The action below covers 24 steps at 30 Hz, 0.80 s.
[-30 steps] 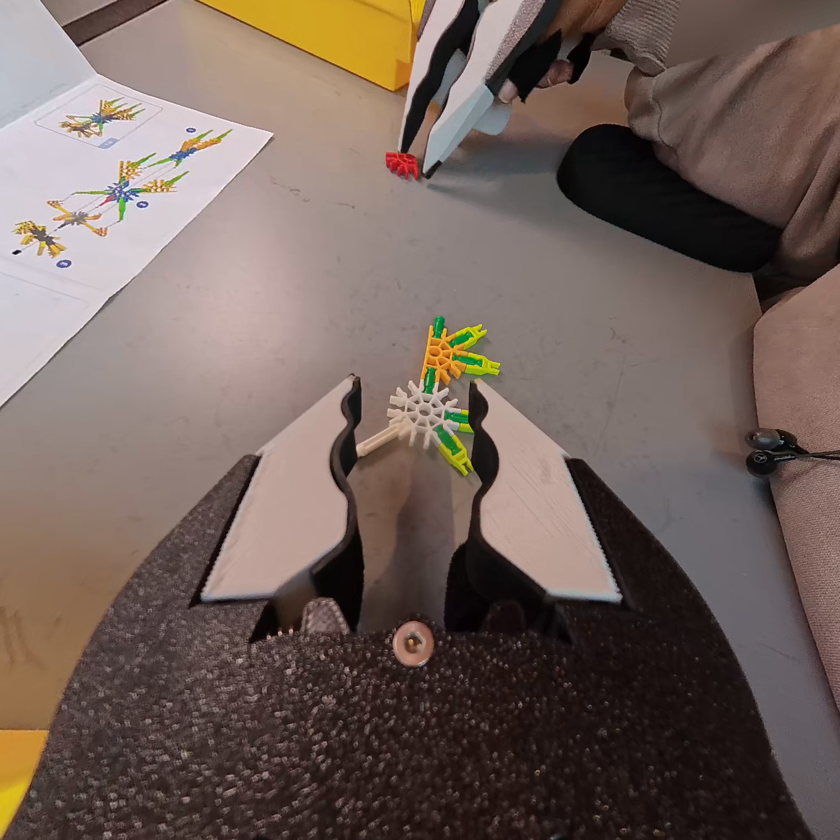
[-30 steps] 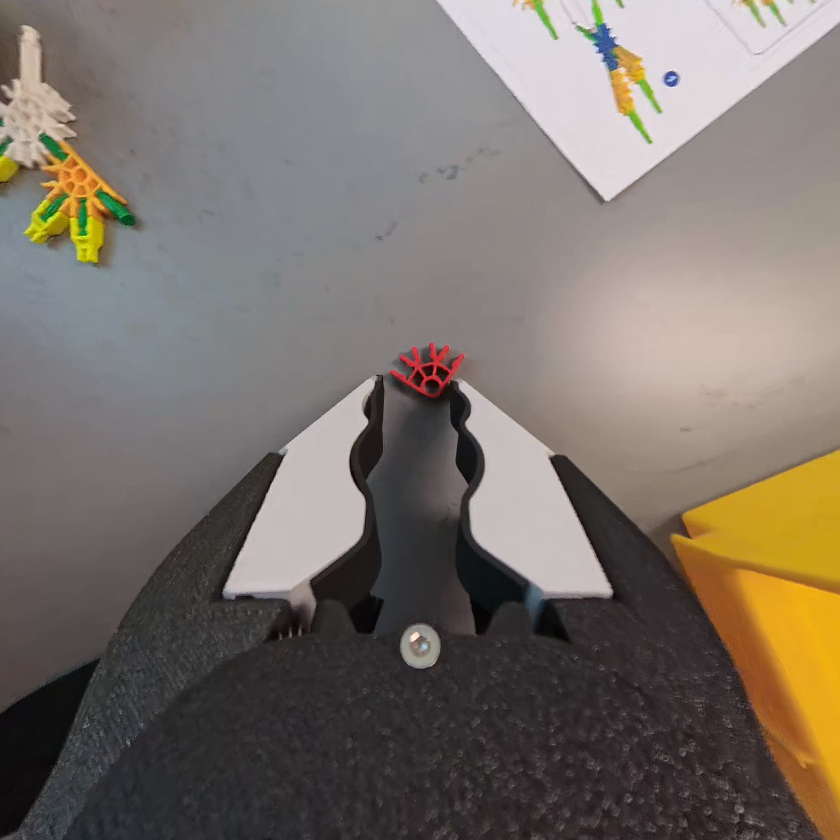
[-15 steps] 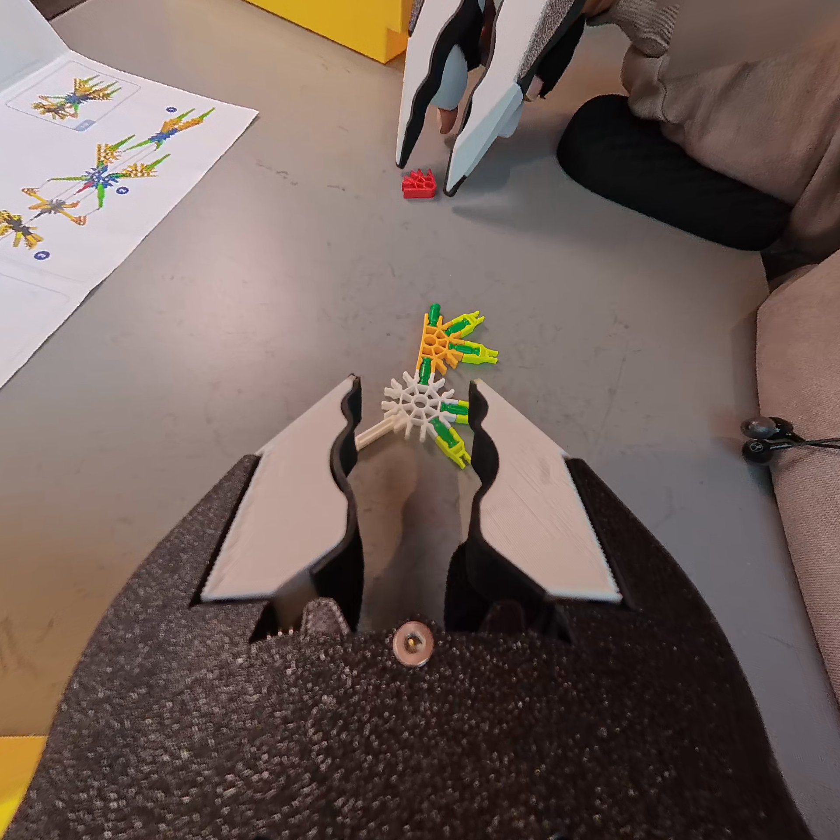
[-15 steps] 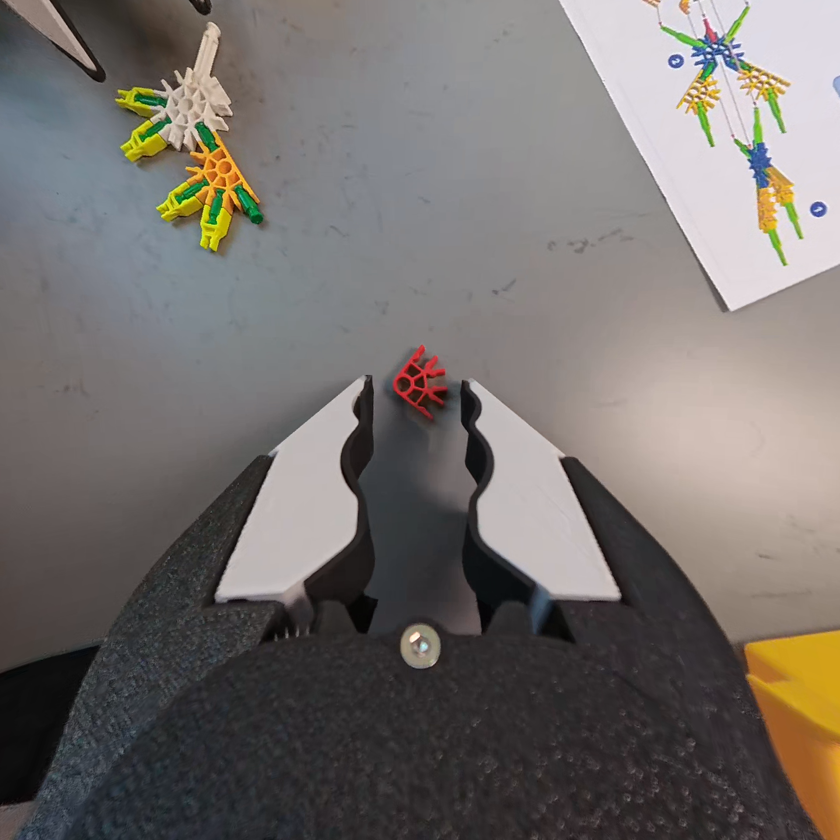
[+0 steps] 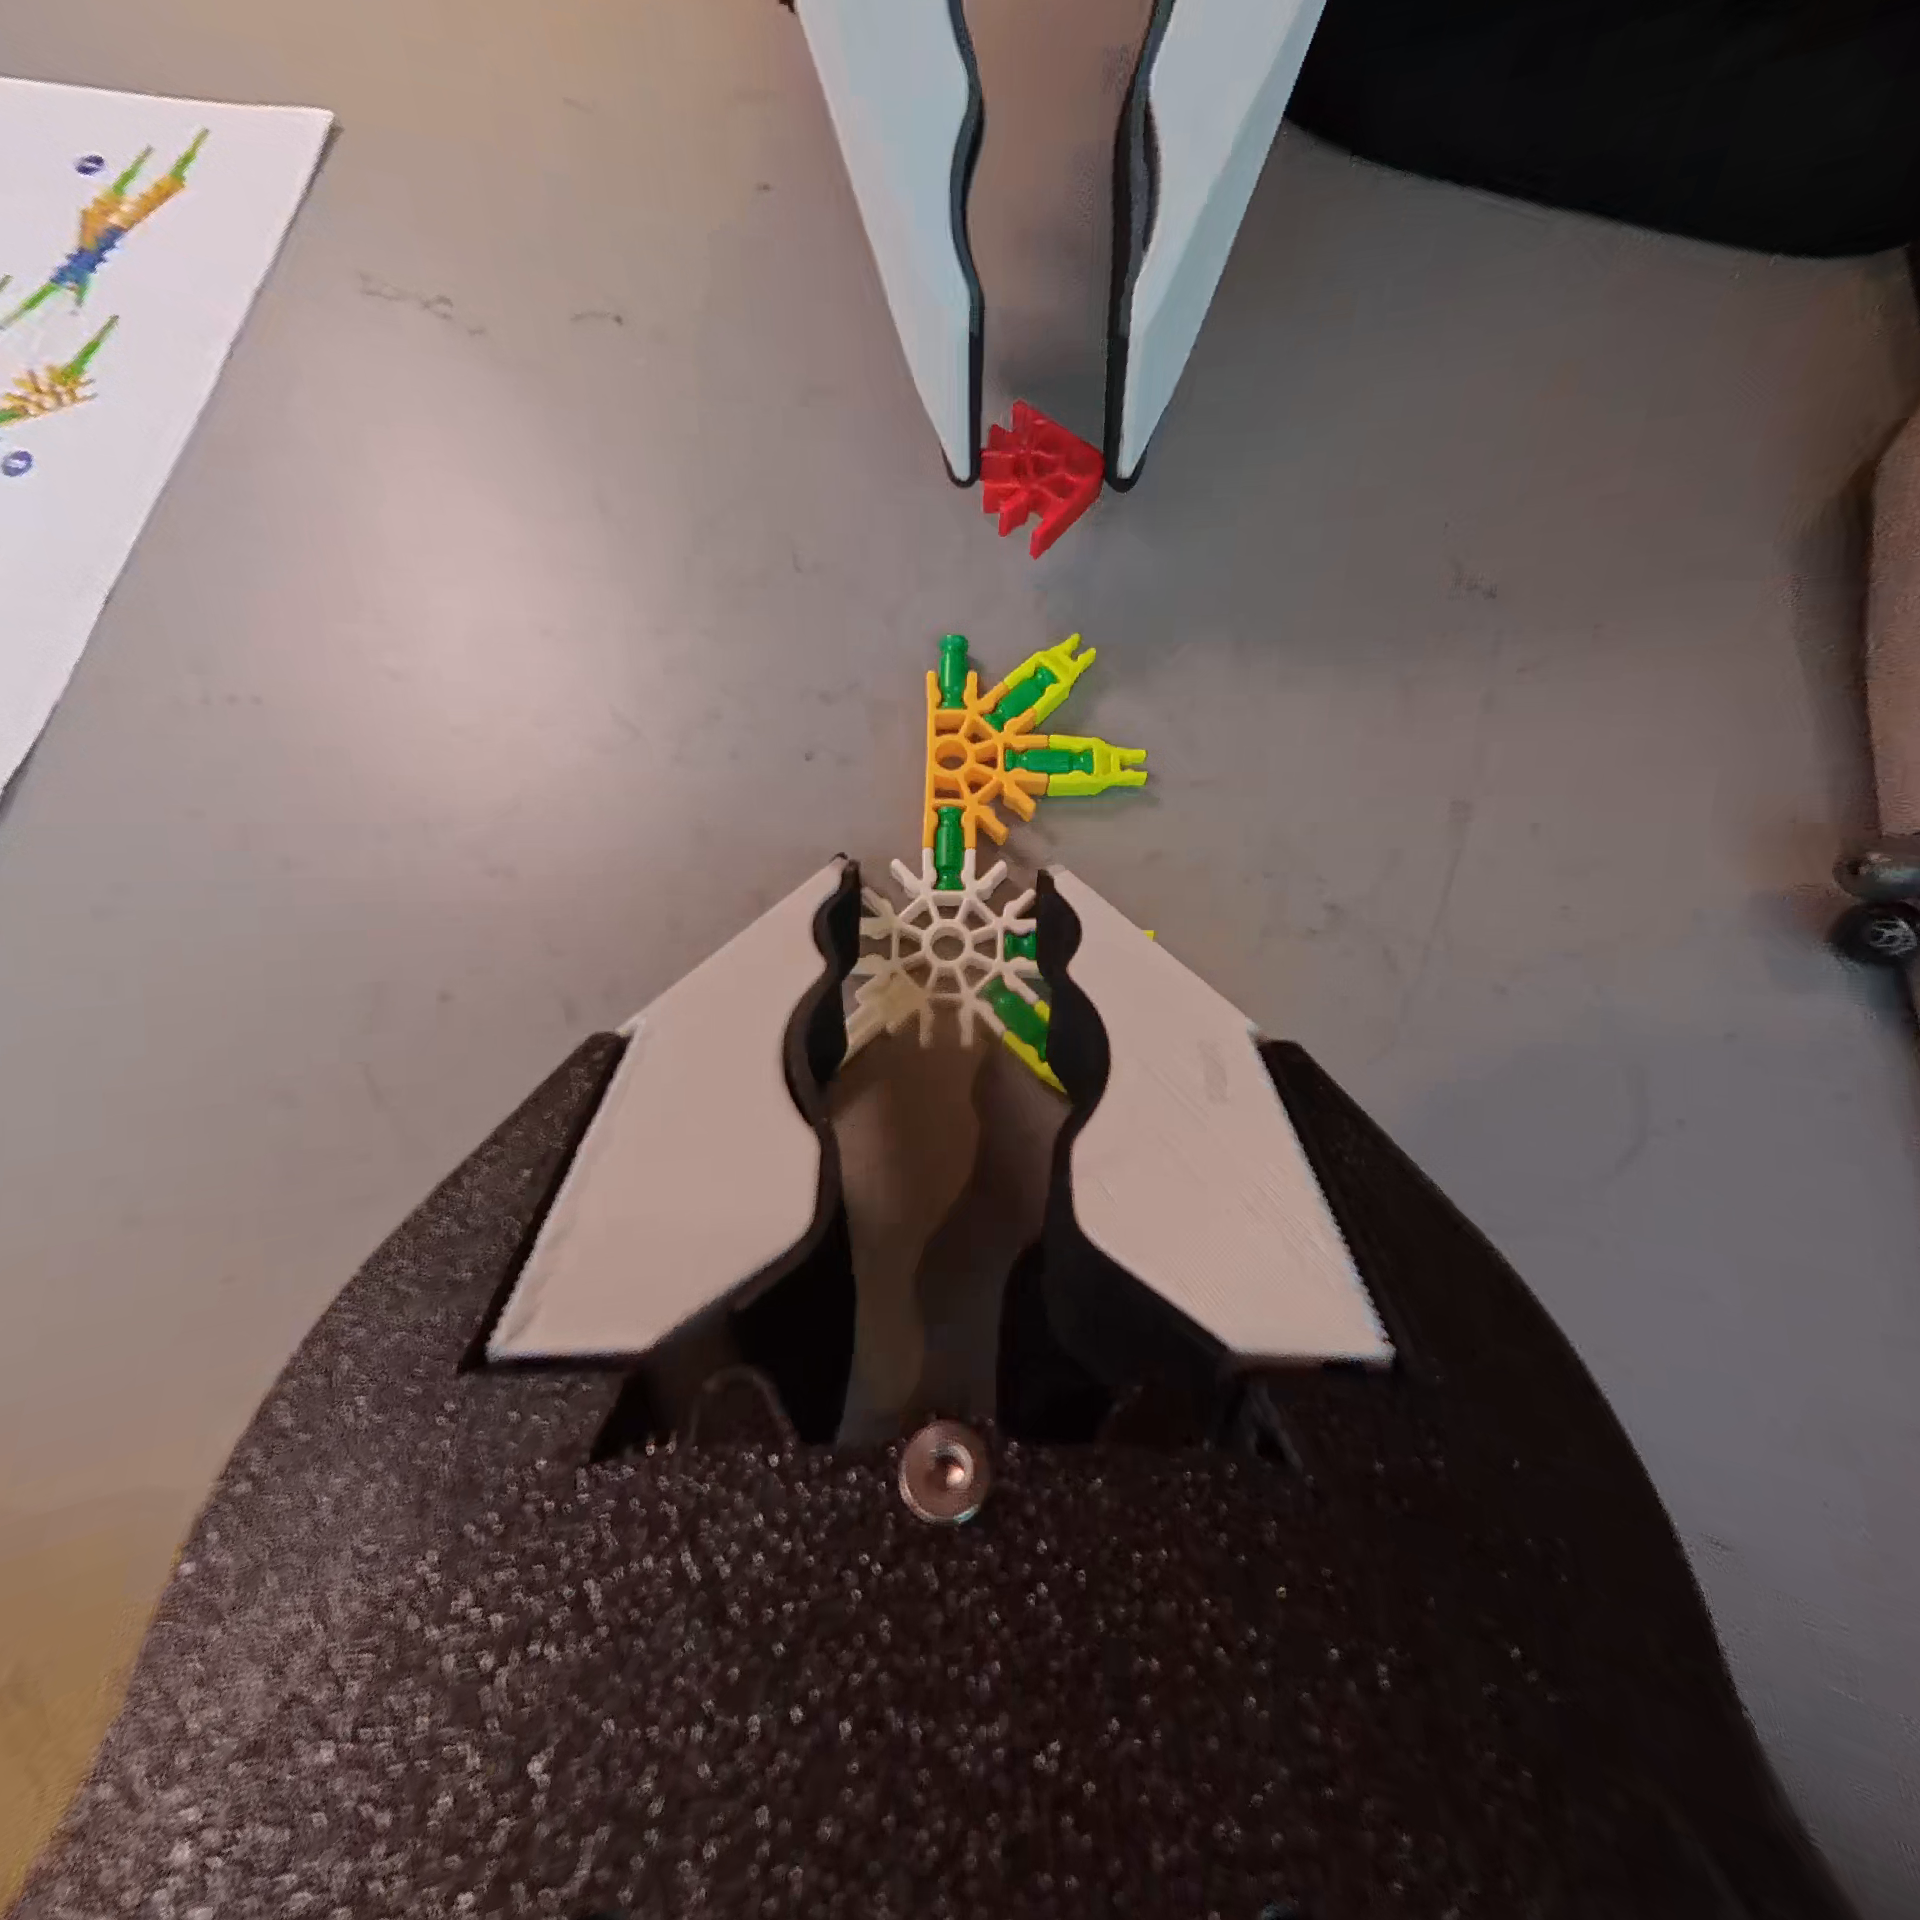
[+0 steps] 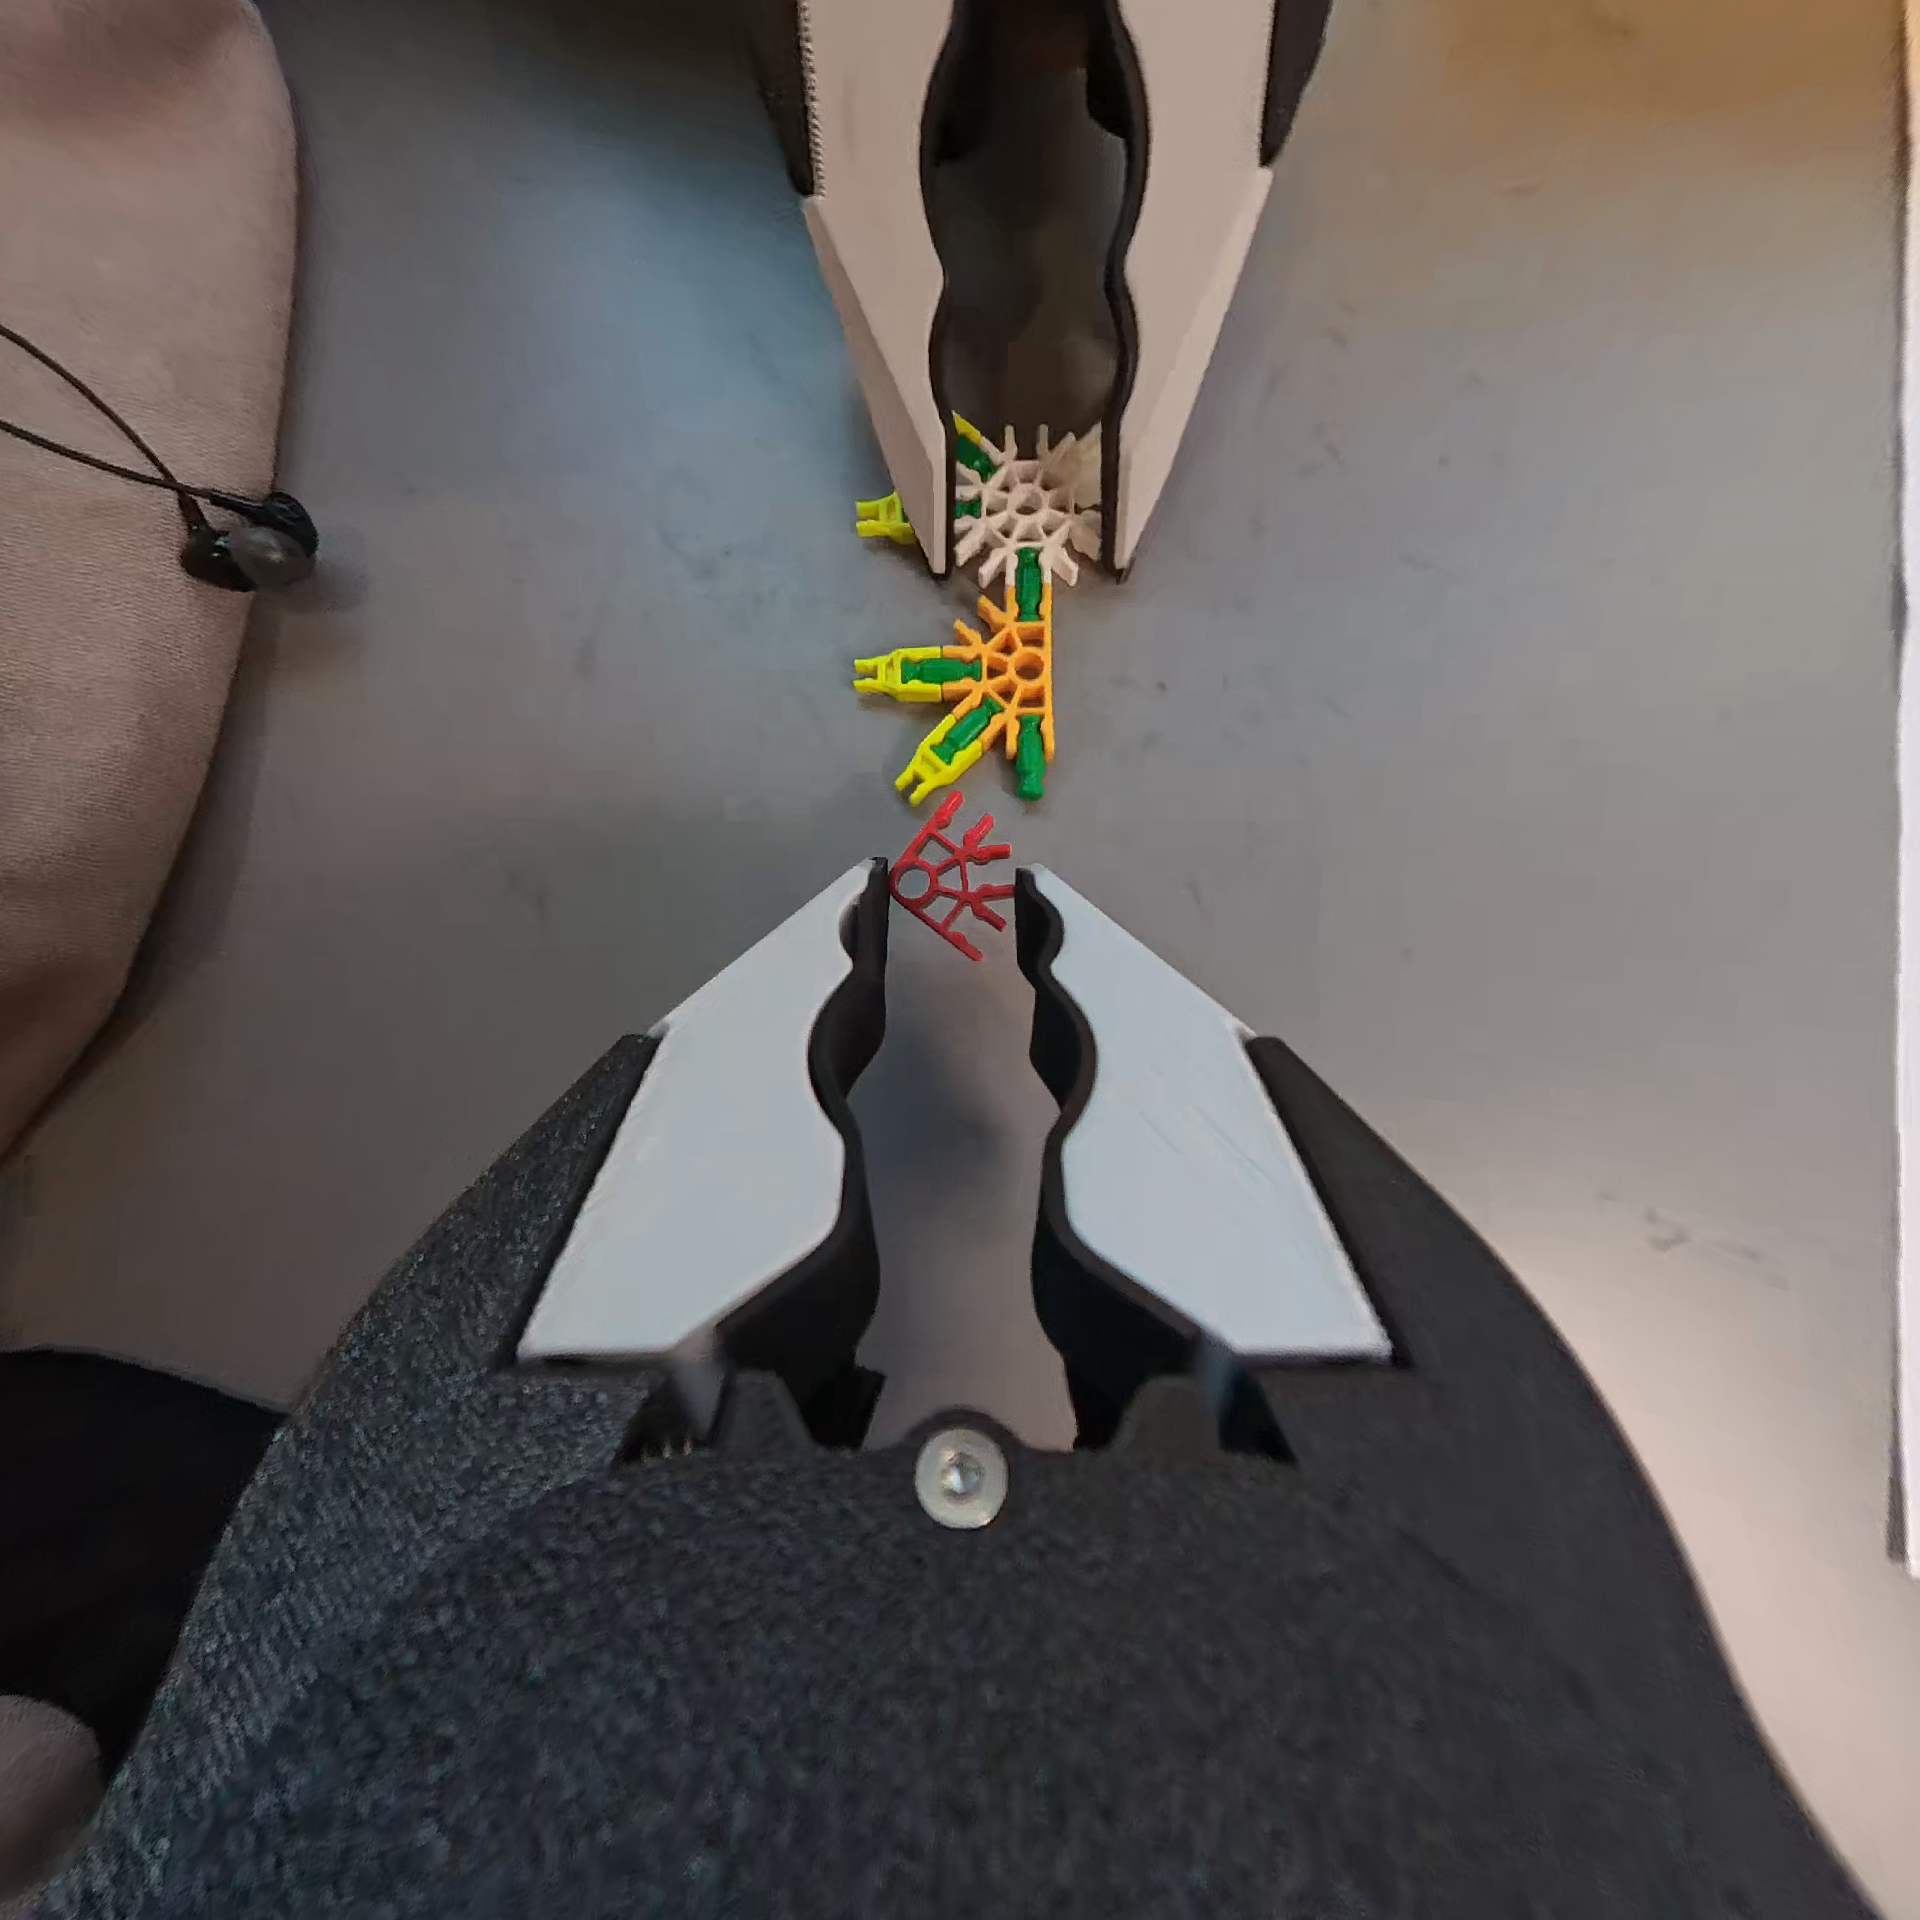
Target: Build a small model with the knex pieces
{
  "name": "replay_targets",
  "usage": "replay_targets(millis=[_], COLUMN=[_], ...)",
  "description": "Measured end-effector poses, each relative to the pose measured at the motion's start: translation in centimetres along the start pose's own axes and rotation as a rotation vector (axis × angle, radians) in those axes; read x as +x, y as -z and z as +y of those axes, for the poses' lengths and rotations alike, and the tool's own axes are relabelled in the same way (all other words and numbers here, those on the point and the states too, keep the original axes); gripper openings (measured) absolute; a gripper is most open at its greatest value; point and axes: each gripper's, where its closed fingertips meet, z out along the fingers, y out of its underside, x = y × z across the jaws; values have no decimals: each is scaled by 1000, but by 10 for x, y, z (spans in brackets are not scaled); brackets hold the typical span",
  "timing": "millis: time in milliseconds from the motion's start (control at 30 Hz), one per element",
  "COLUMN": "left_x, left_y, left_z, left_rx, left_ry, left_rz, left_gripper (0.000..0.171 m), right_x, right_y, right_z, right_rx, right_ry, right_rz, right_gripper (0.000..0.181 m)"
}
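Left wrist view: earbuds (image 5: 1881, 914) beside assembly (image 5: 997, 769).

A hobby or play corner is suggested. A grey table (image 5: 416, 727) is seen, with an instruction sheet (image 5: 125, 343), toy (image 5: 997, 758) and earphones (image 6: 249, 540).

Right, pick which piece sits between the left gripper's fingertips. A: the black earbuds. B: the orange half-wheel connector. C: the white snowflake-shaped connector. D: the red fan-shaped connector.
C: the left gripper has its fingertips on either side of the white snowflake-shaped plastic connector, while the red fan-shaped connector sits in the right gripper.
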Motion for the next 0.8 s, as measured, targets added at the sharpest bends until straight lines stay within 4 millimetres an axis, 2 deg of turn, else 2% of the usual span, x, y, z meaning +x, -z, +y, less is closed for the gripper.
replay_targets(millis=[100, 333, 467, 800], left_x=[8, 40, 43, 43], left_y=[2, 10, 11, 11], left_z=[3, 10, 11, 11], left_rx=[-5, 2, 0, 3], left_ry=[-14, -83, -89, -88], left_rz=[61, 234, 248, 232], left_gripper=[34, 33, 33, 33], right_x=[-9, -30, -37, -35], right_y=[-8, -29, -34, -34], right_z=[-7, -8, -12, -12], right_rx=[-29, -83, -85, -113], right_ry=[59, 157, 185, 195], right_rz=[-86, -204, -227, -182], right_gripper=[23, 23, 23, 26])
